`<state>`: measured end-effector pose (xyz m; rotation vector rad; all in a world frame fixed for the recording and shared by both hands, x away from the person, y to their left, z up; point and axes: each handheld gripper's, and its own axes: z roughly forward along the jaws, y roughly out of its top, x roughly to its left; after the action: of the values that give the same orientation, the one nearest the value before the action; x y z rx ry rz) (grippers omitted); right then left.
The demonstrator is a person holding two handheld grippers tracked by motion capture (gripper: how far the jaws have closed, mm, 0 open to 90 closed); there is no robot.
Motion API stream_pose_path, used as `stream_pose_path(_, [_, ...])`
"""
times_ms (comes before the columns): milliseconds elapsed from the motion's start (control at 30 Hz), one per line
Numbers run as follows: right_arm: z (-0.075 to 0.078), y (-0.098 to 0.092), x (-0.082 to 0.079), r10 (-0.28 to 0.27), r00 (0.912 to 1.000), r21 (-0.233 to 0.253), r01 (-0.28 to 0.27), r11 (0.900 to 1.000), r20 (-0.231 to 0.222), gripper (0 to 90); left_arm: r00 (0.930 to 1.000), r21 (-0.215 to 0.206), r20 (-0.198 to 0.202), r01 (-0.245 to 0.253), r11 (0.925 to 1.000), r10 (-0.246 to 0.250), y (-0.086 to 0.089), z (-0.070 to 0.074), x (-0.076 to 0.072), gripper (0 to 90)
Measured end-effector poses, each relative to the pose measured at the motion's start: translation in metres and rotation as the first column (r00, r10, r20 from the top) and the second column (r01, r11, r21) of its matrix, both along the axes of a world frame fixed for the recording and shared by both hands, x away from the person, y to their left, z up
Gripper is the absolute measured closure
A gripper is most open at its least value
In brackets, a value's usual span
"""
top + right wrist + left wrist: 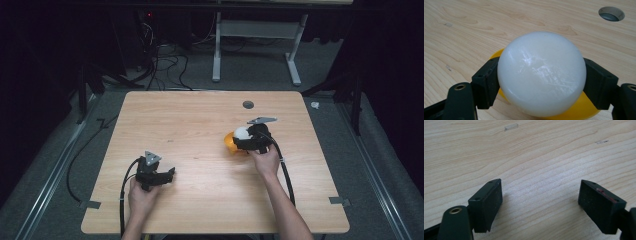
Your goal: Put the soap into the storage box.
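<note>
White ball point(541, 72) clamped in right gripper point(541, 80) fingers over yellow bowl point(579, 108); left gripper point(540, 202) fingers apart.

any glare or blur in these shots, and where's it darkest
Right gripper view: streaky glare on the white ball, sharp. Left gripper view: soft shadows under the open left tool. High view: table evenly lit, surroundings nearly black, slightly soft.

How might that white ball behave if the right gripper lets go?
The white ball looks round and glossy, so it would probably roll or slip. It keeps its shape between the right gripper's jaws, so likely stiff. The yellow piece beneath might catch it.
</note>
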<state>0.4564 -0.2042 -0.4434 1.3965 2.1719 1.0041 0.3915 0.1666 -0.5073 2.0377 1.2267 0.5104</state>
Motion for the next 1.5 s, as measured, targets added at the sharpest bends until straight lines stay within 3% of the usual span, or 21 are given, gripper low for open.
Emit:
stream_pose_path(1067, [-0.019,0.003,0.009,-0.037,0.9976,-0.044,0.035,0.998,-0.058,24.5,1.0000,0.000,0.000,0.000,1.0000,0.000,0.000,0.000,0.000,20.1])
stream_pose_path(1267, [-0.019,0.002,0.008,-0.045,0.9981,-0.027,0.043,0.999,-0.043,24.0,1.0000,0.000,0.000,0.000,1.0000,0.000,0.000,0.000,0.000,20.1])
stream_pose_path(1500, [-0.009,-0.001,0.002,-0.044,0.9990,-0.005,0.044,0.999,0.009,23.8,1.0000,0.000,0.000,0.000,1.0000,0.000,0.000,0.000,0.000,20.1])
